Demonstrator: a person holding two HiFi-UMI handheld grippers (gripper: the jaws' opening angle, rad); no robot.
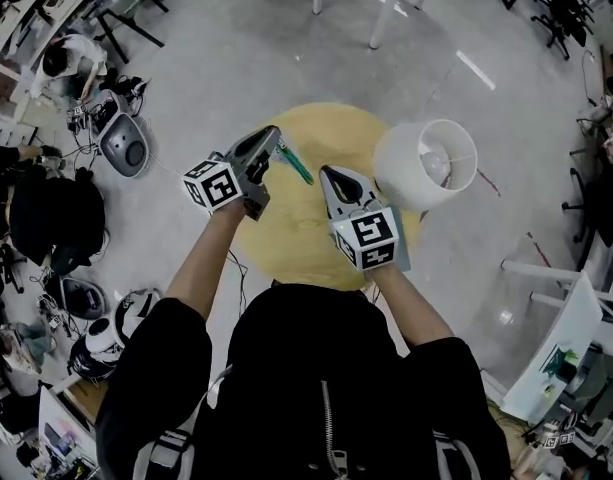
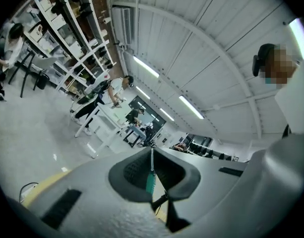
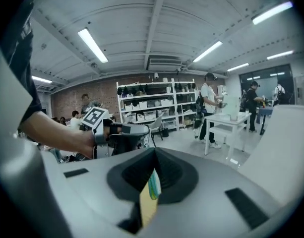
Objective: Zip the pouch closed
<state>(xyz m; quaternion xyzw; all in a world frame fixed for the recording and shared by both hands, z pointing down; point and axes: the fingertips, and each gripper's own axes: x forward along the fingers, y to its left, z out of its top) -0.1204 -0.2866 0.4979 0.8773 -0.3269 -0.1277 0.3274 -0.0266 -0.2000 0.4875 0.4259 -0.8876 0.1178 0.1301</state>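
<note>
The pouch (image 1: 295,164) is a thin teal strip hanging in the air above the round yellow table (image 1: 286,230). It slants from my left gripper (image 1: 277,142) down toward my right gripper (image 1: 327,172). In the left gripper view the jaws are shut, with the pouch (image 2: 150,182) edge-on between them. In the right gripper view the jaws are also closed, with a teal end of the pouch (image 3: 153,184) between the pads and the table showing below. My left gripper (image 3: 140,130) shows there at the left, a little higher, held in a hand.
A white lamp shade (image 1: 426,163) lies on the table's right side, close to my right gripper. Grey floor surrounds the table, with white table legs (image 1: 384,13) beyond it and cluttered gear (image 1: 124,143) at the left. A person stands by a white table (image 3: 230,118).
</note>
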